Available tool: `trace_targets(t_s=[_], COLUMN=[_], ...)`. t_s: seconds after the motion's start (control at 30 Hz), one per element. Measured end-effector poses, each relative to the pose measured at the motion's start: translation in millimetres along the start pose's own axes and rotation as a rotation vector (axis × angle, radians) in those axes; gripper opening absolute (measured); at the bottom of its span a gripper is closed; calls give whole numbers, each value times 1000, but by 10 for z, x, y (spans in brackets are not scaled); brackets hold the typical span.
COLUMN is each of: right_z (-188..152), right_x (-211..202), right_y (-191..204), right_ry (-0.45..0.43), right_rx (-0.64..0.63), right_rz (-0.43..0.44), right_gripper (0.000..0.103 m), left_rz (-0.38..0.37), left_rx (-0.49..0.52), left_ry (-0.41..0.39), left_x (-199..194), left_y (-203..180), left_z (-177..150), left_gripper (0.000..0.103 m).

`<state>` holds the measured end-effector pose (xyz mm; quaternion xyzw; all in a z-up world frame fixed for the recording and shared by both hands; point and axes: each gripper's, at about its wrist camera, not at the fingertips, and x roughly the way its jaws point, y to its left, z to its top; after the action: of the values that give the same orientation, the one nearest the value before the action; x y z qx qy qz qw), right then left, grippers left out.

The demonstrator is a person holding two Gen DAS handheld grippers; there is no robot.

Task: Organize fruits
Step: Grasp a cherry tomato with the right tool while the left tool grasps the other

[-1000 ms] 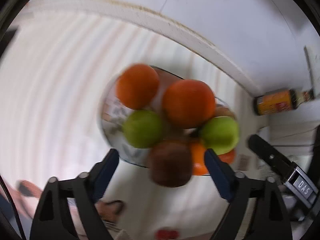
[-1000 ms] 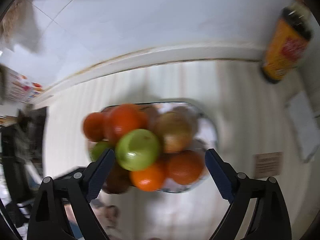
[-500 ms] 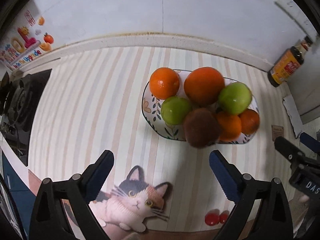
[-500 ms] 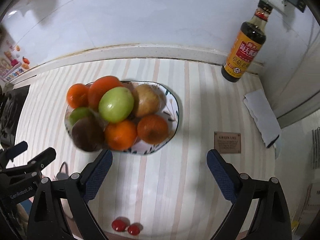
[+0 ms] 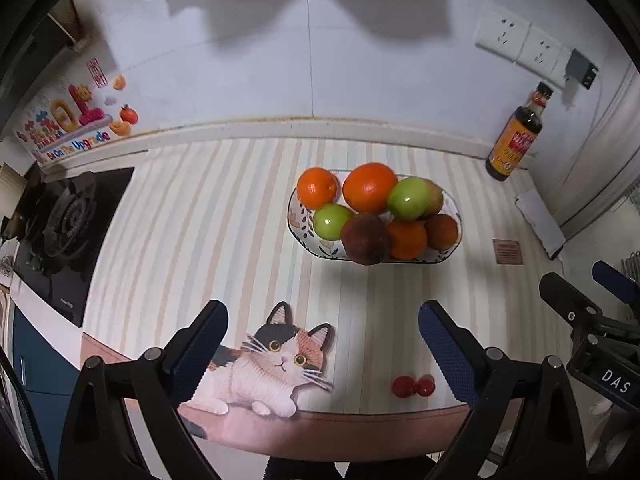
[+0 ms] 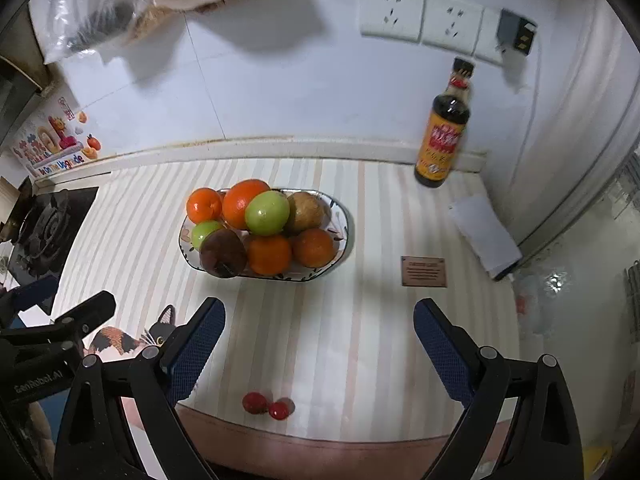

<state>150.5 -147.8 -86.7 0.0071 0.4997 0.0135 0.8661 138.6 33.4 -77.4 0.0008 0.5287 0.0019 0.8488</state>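
Sitting straight ahead of both grippers, well apart: fruit bowl, piled full, lying long side across. Lying nearer the right gripper: two small red fruits. Gaping wide and holding nothing: right gripper and left gripper alike

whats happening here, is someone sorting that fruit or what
A person holds a two-finger gripper in each hand over a striped counter. Both the left gripper and the right gripper are open and empty, hanging short of the fruit. The plate is piled with oranges, green apples and a dark reddish fruit. Two small red fruits lie loose near the counter's front edge, untouched.
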Motion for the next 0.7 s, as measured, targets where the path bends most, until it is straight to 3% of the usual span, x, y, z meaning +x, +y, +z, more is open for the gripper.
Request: trace_targets(t_s=[0.2, 0.4, 0.53, 0.7], right_z=[-75, -123, -166, -440], right_x=[-401, -590, -376, 381], right_y=[-14, -21, -69, -100], right_ry=[-55, -73, 3, 222], right_rx=[9, 39, 66, 100], right_rz=[10, 41, 112, 226], right_gripper=[97, 97, 97, 97], left_rz=[10, 4, 2, -1], left_rx=[12, -7, -28, -52], left_ry=[-71, -78, -32, 106], left_x=[-388, -452, -261, 234], left_y=[-13, 2, 53, 141], left_z=[-119, -190, -216, -308], left_gripper=[98, 98, 103, 103])
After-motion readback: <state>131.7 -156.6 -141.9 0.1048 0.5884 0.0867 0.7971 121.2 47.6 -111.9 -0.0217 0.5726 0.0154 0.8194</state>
